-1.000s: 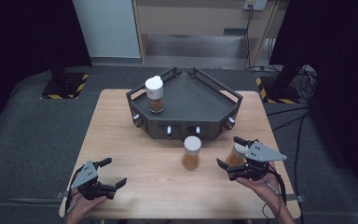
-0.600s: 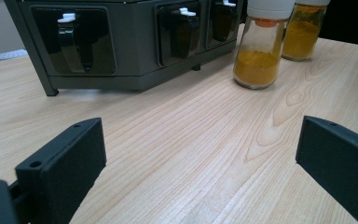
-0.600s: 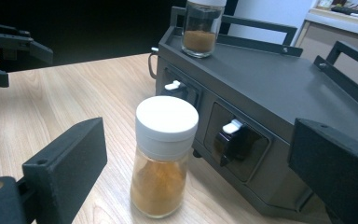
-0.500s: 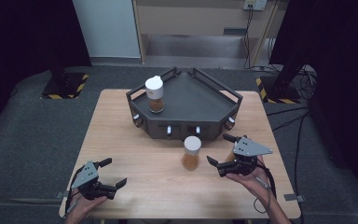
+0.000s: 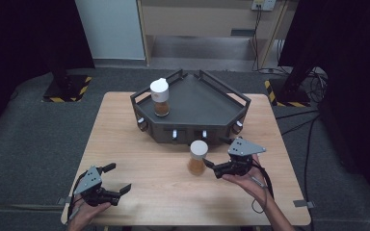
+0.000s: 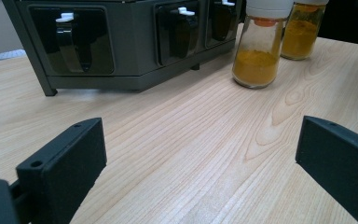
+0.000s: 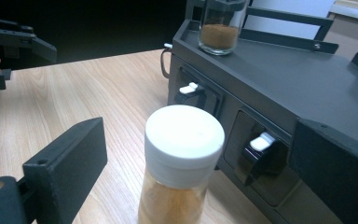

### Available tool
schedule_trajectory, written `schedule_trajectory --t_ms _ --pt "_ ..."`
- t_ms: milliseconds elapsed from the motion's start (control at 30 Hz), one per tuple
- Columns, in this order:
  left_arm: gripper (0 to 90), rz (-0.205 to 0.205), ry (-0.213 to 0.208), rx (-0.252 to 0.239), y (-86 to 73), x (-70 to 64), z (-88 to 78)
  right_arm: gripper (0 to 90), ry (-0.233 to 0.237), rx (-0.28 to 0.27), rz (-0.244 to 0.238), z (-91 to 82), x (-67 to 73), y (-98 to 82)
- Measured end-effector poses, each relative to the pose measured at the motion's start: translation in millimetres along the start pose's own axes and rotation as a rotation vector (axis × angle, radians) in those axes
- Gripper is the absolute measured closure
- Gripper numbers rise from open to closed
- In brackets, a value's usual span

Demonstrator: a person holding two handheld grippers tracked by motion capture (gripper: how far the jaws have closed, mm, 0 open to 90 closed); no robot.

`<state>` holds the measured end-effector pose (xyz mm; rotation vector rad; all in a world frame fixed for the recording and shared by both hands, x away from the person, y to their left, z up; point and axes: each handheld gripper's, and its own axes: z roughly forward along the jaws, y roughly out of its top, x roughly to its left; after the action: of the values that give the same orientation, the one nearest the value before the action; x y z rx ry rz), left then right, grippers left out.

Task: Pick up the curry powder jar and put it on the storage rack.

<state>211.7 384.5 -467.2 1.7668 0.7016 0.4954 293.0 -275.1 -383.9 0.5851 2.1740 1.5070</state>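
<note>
Spice jar (image 7: 182, 161) is seen upright on the table (image 5: 139, 144), between the wide-spread jaws of the right gripper (image 5: 211, 166) but not yet clasped. One jar (image 5: 160, 97) is already set on the rack (image 5: 207, 98). The left gripper (image 5: 118, 180), jaws wide and empty, is kept well apart. Gripping and lifting are judged still to be done.

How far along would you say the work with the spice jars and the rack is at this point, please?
One spice jar already stands on the dark rack. In hand: the right gripper, jaws open, is at the second jar on the table, not yet gripping. Left: gripping it and probably setting it on the rack. The left gripper is open, idle.
</note>
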Motion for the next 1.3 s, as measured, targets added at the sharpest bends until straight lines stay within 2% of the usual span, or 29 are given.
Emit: schedule_trajectory --t_ms 733,900,1300 --pt "0.8 0.0 -0.002 0.001 -0.1 0.3 0.3 6.1 0.038 0.046 0.047 37.8 -10.2 -8.7" --pt "0.8 0.0 -0.002 0.001 -0.2 0.4 0.2 9.8 0.051 0.055 0.044 45.6 -11.3 -11.1" --pt "1.0 0.006 -0.004 0.006 0.5 0.0 1.0 21.8 0.079 0.056 0.07 59.5 -17.6 -22.4"
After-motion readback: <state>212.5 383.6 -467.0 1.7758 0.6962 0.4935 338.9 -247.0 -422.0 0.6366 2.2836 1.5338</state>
